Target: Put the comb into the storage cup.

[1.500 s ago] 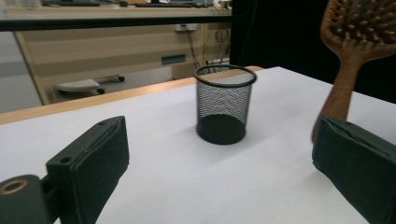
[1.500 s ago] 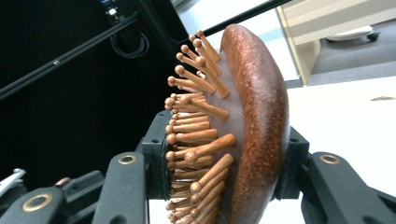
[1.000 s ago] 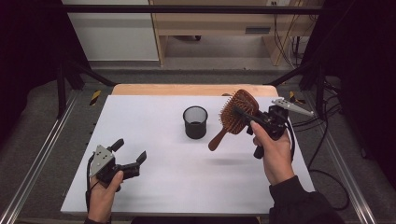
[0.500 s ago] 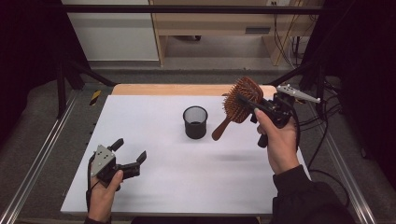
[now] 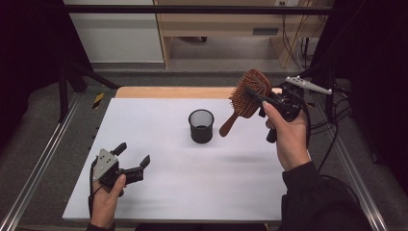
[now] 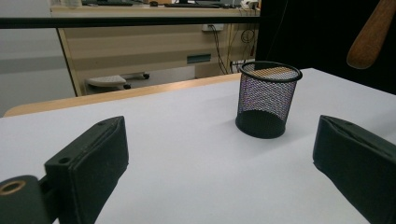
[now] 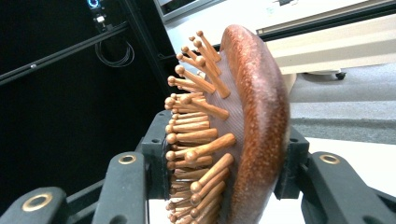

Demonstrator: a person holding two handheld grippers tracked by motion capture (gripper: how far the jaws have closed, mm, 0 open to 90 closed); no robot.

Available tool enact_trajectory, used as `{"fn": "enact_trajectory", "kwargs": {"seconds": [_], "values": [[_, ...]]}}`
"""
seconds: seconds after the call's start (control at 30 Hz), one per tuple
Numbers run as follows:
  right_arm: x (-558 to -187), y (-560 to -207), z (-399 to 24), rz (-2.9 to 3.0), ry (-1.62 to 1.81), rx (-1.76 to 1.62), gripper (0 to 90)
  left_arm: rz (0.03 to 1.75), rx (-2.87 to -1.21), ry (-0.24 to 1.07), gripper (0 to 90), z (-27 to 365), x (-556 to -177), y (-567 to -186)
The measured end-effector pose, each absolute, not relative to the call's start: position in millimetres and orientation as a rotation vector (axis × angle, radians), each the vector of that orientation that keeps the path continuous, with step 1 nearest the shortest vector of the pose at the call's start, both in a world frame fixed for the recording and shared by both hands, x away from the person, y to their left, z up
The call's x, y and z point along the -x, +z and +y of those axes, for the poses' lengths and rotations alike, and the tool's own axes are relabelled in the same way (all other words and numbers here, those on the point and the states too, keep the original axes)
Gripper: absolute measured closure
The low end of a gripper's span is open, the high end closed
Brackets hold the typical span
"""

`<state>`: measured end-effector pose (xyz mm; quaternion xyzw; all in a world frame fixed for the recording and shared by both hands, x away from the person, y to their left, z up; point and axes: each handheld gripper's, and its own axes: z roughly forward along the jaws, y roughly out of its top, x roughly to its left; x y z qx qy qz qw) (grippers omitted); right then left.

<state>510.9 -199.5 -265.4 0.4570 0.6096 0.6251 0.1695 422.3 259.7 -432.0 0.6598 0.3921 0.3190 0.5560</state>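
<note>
Hairbrush (image 5: 248, 94), one, wooden, with peg bristles, held up in the air over the far right part of the white tabletop (image 5: 159, 139); oval head uppermost, handle slanting down toward the mesh cup. One black wire-mesh pencil cup (image 5: 201, 126), upright near the middle of the tabletop, well apart from both hands. Two hand-held grippers, one per hand.

White tabletop with a pale wood strip (image 5: 173, 92) along its far edge, framed by metal rails at left and right. Grey floor beyond, a light wood desk (image 5: 231, 24) at the back, a tangle of cables (image 5: 298, 38) at the far right, dark curtains on both sides. A black bar (image 5: 192, 8) across the top of the high view.

Right hand-held gripper (image 5: 269, 101), raised off the tabletop in the right hand (image 5: 286, 137), clamped on the hairbrush head: seen in the right gripper view with one jaw against the bristle side and the other against the smooth back of the hairbrush (image 7: 243, 130). Left hand-held gripper (image 5: 132, 161) low over the near left corner, held by the left hand (image 5: 106, 202), jaws spread wide and gripping nothing; in the left gripper view, aimed toward the pencil cup (image 6: 268, 98), with the brush handle tip (image 6: 373, 35) hanging at the upper right.
</note>
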Motion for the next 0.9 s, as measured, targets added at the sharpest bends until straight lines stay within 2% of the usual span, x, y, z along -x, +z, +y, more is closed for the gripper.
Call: {"fn": "enact_trajectory", "kwargs": {"seconds": [0.53,0.9], "values": [[-536.9,-249.5,-178.2,1.733,1.808,-1.262,51.3,0.926,-1.553,0.755,3.6,261.0,-425.3,-432.1],[-555.2,-256.9,-164.9,1.747,1.813,-1.282,51.3,0.922,-1.555,0.749,3.6,261.5,-426.0,-432.2]]}}
